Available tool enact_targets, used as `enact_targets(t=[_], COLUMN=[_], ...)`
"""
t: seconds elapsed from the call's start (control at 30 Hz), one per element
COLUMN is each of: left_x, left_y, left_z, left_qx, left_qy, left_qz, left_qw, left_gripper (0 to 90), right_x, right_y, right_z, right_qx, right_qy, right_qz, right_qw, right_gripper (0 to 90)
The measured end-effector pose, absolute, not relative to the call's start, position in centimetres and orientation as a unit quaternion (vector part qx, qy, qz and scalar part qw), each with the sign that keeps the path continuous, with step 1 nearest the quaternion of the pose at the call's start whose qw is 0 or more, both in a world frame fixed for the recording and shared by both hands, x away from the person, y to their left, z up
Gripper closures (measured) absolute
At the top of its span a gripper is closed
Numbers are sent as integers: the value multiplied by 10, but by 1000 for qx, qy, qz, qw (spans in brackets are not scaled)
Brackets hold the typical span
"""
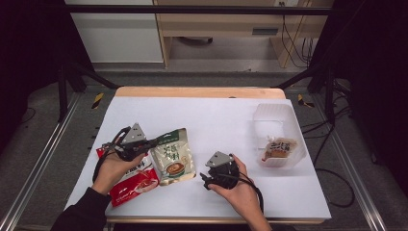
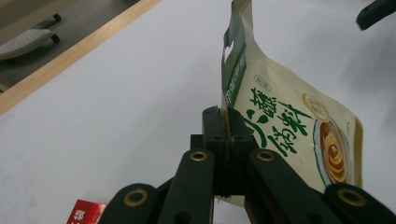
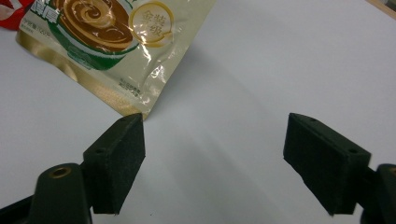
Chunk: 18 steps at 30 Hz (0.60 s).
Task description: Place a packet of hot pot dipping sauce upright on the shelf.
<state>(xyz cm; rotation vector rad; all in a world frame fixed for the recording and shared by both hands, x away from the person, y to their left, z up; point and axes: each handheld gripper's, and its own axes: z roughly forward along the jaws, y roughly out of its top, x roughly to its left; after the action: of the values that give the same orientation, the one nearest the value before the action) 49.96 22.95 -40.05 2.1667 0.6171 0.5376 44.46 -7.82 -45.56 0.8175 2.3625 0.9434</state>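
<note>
The left hand-held gripper (image 2: 227, 140) is clamped on the upper edge of the cream-and-green pouch (image 2: 289, 135). In the left gripper view the two black pads meet on the pouch's edge, beside its green top band. In the high view this hand-held gripper (image 1: 155, 142) lies at the left of the white worktop (image 1: 216, 115), and the pouch (image 1: 172, 156) hangs from its tip with the lower end near the worktop surface.

A red packet (image 1: 132, 182) lies flat on the worktop beside the pouch, partly beneath the left hand (image 1: 113, 168).

The right hand-held gripper (image 3: 215, 154) has its jaws wide apart with nothing between them. In the right gripper view, the bottom corner of the pouch (image 3: 112, 51) sits just beyond the left pad, with bare worktop under the gap. In the high view the right hand (image 1: 240, 185) holds this hand-held gripper (image 1: 204, 180) near the front edge.

A translucent plastic container (image 1: 274, 113) stands at the right of the worktop, well apart from both hands. It contains a small brown-and-white packet (image 1: 280, 148).
</note>
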Motion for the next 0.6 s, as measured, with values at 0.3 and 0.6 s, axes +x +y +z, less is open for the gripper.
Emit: enact_targets(t=[0.3,0.6], left_x=[491,488], left_y=[218,202], left_z=[-381,-363], left_qx=[858,868], left_qy=[213,172], left_qz=[212,213], left_qw=[416,413], left_gripper=[900,900], right_x=[446,446], right_y=[-79,-79], right_z=[-456,-437], right_qx=[304,293], right_qy=[861,869], right_qz=[338,329], right_qw=[230,227], right_gripper=[171,138])
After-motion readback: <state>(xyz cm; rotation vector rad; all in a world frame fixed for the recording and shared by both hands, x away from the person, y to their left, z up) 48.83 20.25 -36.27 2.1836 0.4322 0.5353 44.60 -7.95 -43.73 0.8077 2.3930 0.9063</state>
